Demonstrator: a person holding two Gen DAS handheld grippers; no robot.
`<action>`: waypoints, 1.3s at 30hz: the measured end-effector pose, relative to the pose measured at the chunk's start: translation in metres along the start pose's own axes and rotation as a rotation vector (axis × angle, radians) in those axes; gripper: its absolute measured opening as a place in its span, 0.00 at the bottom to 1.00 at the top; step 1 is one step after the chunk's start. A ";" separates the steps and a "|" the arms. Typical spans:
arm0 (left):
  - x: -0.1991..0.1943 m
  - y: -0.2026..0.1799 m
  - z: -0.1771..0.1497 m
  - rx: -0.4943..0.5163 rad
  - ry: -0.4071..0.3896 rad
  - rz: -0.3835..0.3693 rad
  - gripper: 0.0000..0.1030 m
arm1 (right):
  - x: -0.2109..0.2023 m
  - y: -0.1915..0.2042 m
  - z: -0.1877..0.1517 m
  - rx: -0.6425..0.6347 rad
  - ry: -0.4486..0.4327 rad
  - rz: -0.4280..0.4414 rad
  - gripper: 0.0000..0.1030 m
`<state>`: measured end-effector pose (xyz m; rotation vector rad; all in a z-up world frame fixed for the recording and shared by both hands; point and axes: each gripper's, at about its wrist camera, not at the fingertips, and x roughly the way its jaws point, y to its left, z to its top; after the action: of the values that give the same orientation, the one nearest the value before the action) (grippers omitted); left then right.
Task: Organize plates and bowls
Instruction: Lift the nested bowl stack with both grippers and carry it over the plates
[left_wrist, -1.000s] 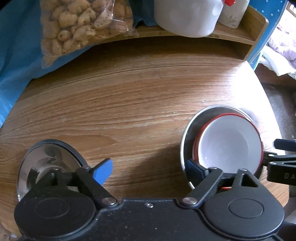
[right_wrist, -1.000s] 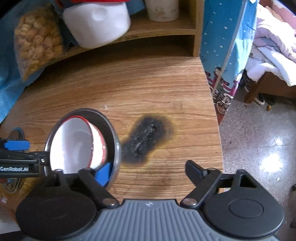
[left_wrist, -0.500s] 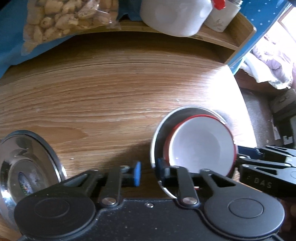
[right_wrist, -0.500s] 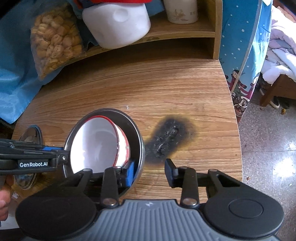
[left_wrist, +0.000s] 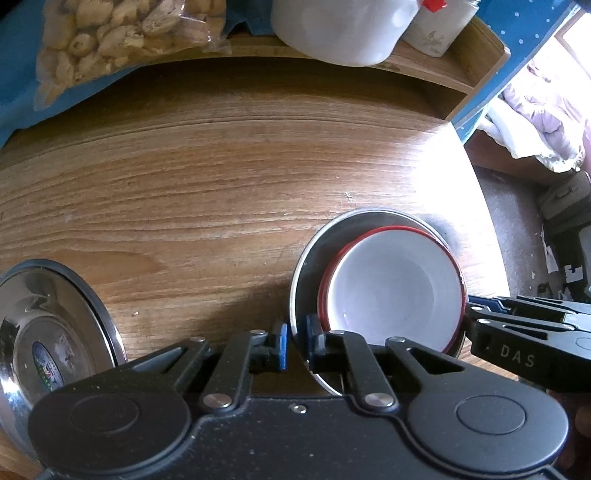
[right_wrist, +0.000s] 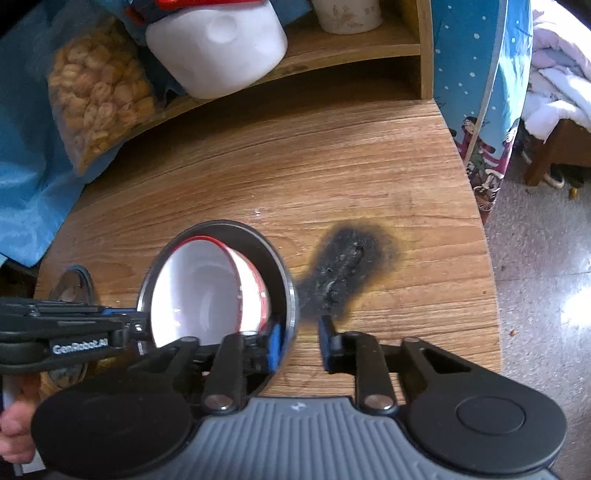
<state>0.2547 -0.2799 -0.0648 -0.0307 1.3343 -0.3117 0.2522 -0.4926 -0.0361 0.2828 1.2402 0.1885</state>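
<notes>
Steel bowl (left_wrist: 314, 251) with the red-rimmed bowl (left_wrist: 395, 291) inside stands on our wooden table (left_wrist: 221, 184); our left gripper (left_wrist: 295, 345) pinches its rim, our right gripper (right_wrist: 297, 343) straddles it, slightly apart.

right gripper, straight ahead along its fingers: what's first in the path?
The right gripper already straddles the steel bowl rim, still a gap. Beyond it: probably the burnt patch on the table.

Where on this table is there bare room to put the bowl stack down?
Bare wood runs between the snack bag under the shelf and the steel bowl. A smaller patch lies past the burn mark, toward the table's right edge. The near-left corner is crowded by the steel plate.
</notes>
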 end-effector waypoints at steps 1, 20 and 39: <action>0.000 0.000 0.000 0.001 0.002 0.000 0.09 | 0.000 0.000 0.000 0.001 0.000 0.003 0.15; -0.010 -0.008 -0.003 0.073 0.004 0.019 0.09 | -0.006 -0.006 -0.008 0.097 -0.001 0.052 0.10; -0.037 0.022 -0.004 -0.011 -0.057 0.027 0.08 | -0.019 0.030 0.014 0.017 -0.019 0.082 0.10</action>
<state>0.2480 -0.2497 -0.0345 -0.0307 1.2790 -0.2789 0.2600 -0.4711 -0.0055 0.3494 1.2125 0.2453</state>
